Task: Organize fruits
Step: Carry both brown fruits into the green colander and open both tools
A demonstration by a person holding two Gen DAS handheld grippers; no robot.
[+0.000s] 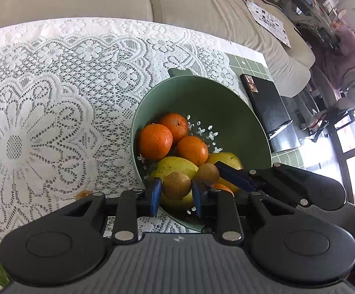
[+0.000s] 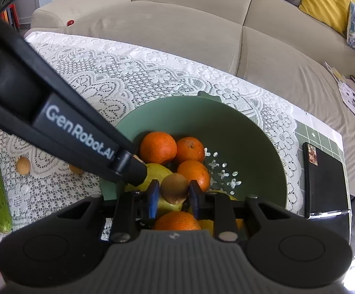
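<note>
Jaws of both the left gripper (image 1: 176,194) and right gripper (image 2: 173,193) are each clamped on a kiwi (image 1: 176,185) (two fruits) over the green bowl (image 2: 248,132) on the lace-covered worktop. Crowded together, they could collide, knocking fruit loose.

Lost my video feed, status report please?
Left gripper shut on one kiwi, right gripper on another kiwi. Both over green bowl. Grippers crowd each other.
</note>
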